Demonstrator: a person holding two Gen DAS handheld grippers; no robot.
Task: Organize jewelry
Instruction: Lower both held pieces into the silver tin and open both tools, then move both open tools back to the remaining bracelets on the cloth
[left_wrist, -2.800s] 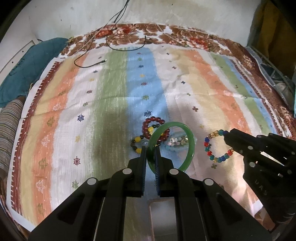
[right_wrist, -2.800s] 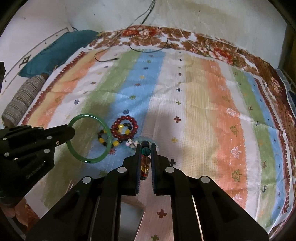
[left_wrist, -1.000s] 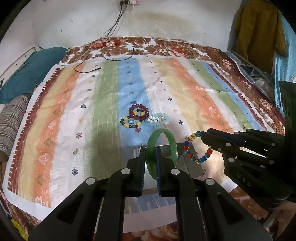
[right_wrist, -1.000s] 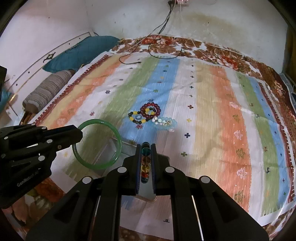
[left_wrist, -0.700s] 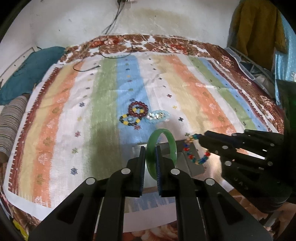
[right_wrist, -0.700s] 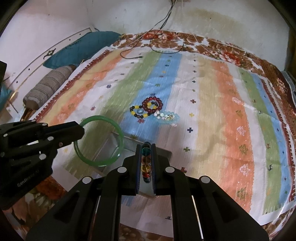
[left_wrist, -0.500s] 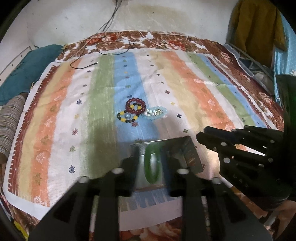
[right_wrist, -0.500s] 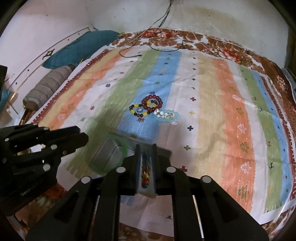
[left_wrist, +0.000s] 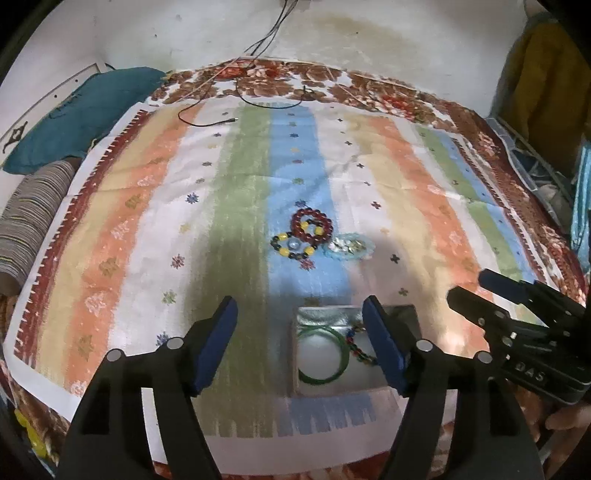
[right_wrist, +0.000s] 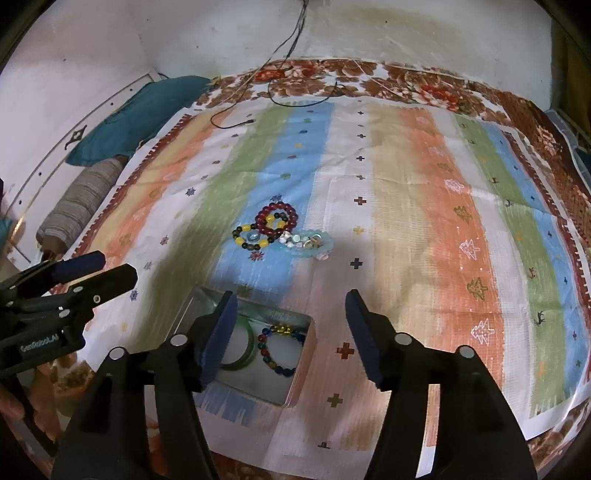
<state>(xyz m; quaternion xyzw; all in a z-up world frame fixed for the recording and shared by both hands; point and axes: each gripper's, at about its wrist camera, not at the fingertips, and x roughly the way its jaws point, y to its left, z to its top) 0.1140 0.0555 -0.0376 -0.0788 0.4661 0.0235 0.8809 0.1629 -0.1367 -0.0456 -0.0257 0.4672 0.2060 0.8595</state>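
Now both grippers' fingers spread wide – left gripper (left_wrist: 300, 306), right gripper (right_wrist: 289, 300), two bracelets in tin (right_wrist: 309, 350), three on cloth (left_wrist: 388, 177)

Tin box (right_wrist: 301, 363): silvery, open-topped, low centre of frame.
Green bangle (left_wrist: 320, 356): lay flat inside box, left half.
Multicoloured bead bracelet (right_wrist: 277, 349): lay flat inside box, beside bangle.
Dark red bead bracelet (left_wrist: 311, 226): on cloth, mid-frame, overlapping yellow-and-black bead bracelet (left_wrist: 291, 248).
Pale shell bracelet (left_wrist: 349, 246): just right of these.

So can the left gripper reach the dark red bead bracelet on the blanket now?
Probably yes. The left gripper is open and empty, and the dark red bracelet lies uncovered on the blanket ahead of it. It overlaps the yellow and black bracelet, though.
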